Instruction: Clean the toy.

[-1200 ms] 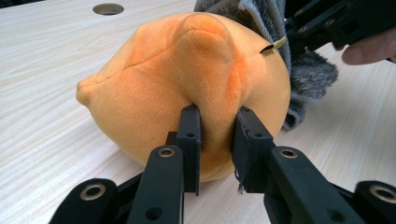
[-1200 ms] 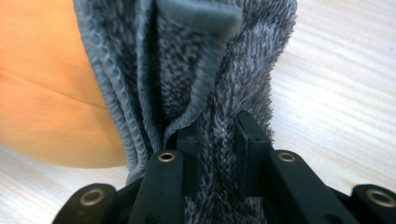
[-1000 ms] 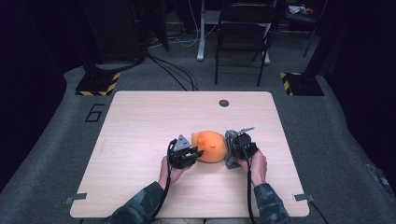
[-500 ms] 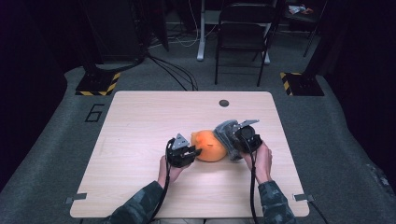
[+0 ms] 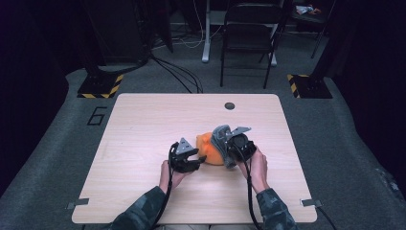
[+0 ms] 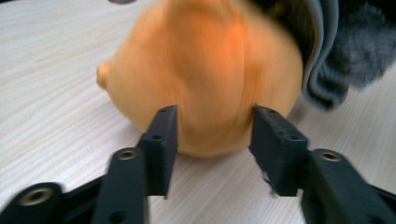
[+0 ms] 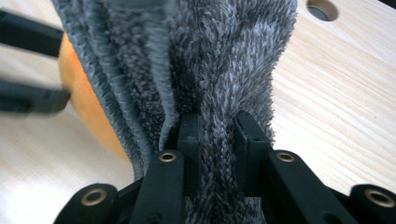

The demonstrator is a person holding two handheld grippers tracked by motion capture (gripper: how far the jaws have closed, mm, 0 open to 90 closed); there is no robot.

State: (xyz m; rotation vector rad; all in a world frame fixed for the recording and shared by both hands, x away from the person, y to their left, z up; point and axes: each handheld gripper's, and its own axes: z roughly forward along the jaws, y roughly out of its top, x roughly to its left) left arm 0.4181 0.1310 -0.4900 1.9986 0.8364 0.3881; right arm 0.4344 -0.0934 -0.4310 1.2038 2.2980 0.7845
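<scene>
Jaws of the right gripper [image 7: 217,126] pinch grey cloth [image 7: 224,56]; left gripper [image 6: 212,126] jaws, just opening, straddle the orange ball [image 6: 205,70]

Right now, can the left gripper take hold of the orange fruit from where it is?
Probably yes. The left gripper has just been opening, and the orange fruit already sits between its jaws with nothing blocking; the grey cloth is on the far side.

Black two-jaw grippers [image 5: 201,160], brass-ringed screws, trailing black cables, camouflage sleeves [image 5: 139,213].
</scene>
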